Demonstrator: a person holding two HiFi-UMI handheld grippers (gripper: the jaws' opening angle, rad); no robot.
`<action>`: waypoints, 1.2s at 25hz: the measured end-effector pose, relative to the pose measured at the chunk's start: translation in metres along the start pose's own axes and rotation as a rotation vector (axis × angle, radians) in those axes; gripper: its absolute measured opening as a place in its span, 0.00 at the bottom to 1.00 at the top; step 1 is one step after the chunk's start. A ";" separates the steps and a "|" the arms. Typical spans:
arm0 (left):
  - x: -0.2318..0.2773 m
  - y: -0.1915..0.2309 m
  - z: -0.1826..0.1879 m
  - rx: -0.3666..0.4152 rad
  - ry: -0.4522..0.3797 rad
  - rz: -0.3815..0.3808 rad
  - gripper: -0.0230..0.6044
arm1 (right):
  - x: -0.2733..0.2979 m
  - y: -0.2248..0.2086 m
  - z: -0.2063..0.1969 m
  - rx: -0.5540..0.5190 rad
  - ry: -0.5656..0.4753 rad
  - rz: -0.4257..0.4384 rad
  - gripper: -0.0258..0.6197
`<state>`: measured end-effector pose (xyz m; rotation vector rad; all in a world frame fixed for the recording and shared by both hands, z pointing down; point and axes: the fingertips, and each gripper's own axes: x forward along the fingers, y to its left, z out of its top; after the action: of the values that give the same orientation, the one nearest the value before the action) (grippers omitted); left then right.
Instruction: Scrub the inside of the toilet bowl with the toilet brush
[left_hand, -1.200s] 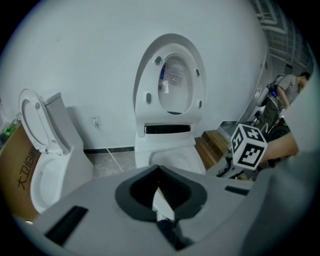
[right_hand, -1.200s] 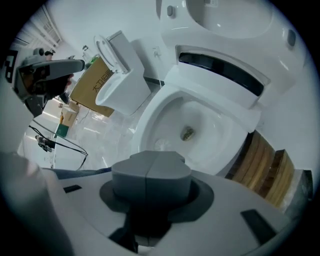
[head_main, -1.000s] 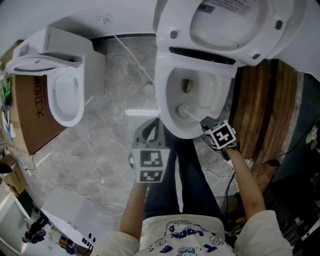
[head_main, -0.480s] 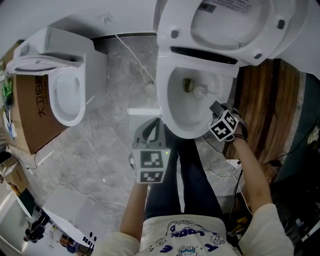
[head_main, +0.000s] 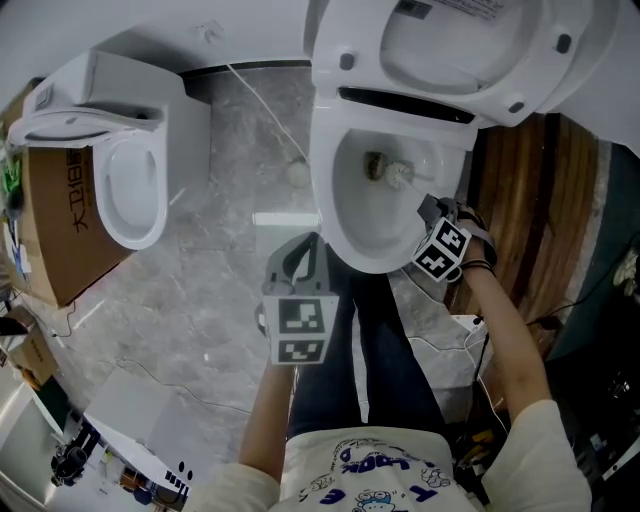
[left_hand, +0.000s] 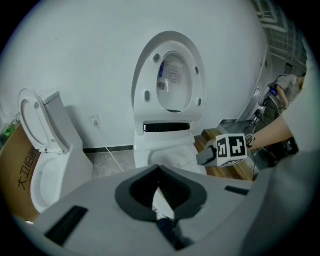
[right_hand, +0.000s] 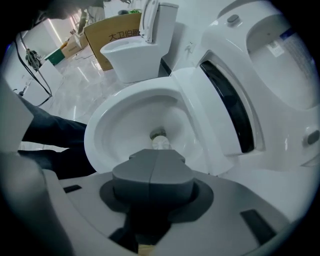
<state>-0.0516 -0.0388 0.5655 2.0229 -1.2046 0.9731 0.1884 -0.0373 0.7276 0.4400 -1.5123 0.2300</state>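
Cardboard box: brown and flat-sided, it is standing at the far left, right against the small toilet.
Small toilet: made of glossy white ceramic with an oval bowl, it is standing with its lid raised.
Floor: grey, veined, stone-look tiles are catching the light, and a thin white cable is running across them.
Left gripper: matte grey plastic, it is hovering above the floor just beside the bowl's front rim. Its curved dark pads are meeting at the tips and gripping nothing.
Toilet bowl: smooth, rounded white porcelain, with its lid and seat standing upright. A dark drain is showing at the bottom.
Toilet brush: its pale, rounded bristle head is sitting inside the bowl just beside the drain. Its thin handle is running back to the right gripper.
Right gripper: its blocky grey pads are pressing flush together around the brush handle, above the bowl's right rim.
Wooden planks: dark brown with a striped grain, they are lying to the right of the toilet.
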 end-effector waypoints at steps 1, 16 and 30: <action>0.000 -0.001 0.000 0.002 -0.001 -0.003 0.04 | 0.001 0.005 -0.001 0.015 0.002 0.013 0.30; -0.003 -0.001 0.000 0.002 -0.013 -0.005 0.04 | 0.002 0.038 0.051 0.744 -0.106 0.289 0.30; -0.032 0.007 0.031 -0.019 -0.086 0.053 0.04 | -0.079 -0.008 0.064 0.977 -0.274 0.128 0.30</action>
<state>-0.0591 -0.0507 0.5229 2.0462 -1.3138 0.9039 0.1287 -0.0613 0.6482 1.1795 -1.6215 1.0623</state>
